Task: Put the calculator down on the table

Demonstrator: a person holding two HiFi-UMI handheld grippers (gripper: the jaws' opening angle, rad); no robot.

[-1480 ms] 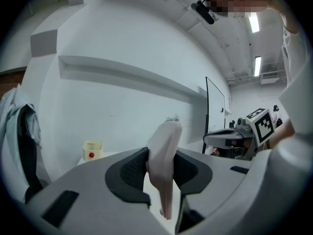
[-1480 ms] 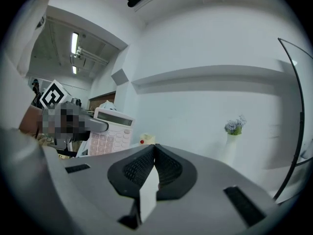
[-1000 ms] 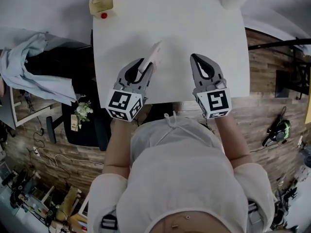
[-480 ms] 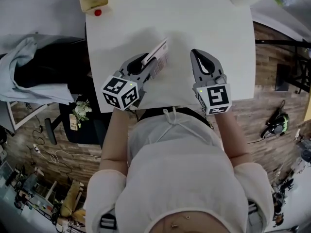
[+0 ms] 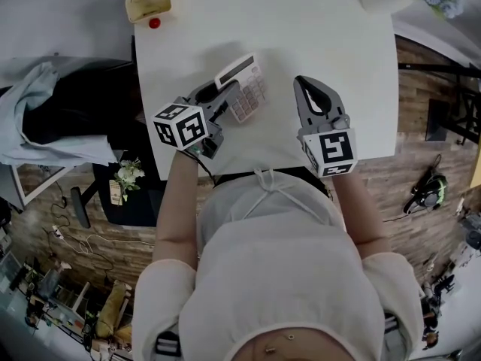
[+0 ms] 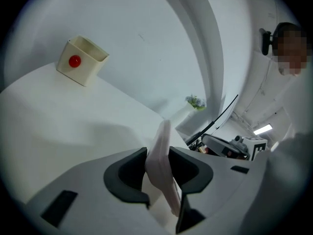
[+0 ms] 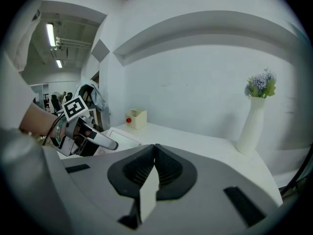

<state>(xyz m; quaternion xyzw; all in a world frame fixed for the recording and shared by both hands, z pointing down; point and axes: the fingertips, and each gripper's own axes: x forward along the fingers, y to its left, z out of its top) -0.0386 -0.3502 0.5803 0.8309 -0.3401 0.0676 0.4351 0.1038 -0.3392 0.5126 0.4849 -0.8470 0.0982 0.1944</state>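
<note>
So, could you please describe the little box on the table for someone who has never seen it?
Start at the white table and go to its far left corner, opposite the white vase of flowers. There stands a small cream open-topped box, alone in having a round red dot on its side.

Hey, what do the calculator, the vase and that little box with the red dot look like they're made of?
The calculator: likely plastic, pale matte casing with moulded rows of keys. The vase: probably ceramic, smooth white with a soft sheen; could be plastic. The box: cream, thin stiff walls, matte; plastic or card, can't tell.
</note>
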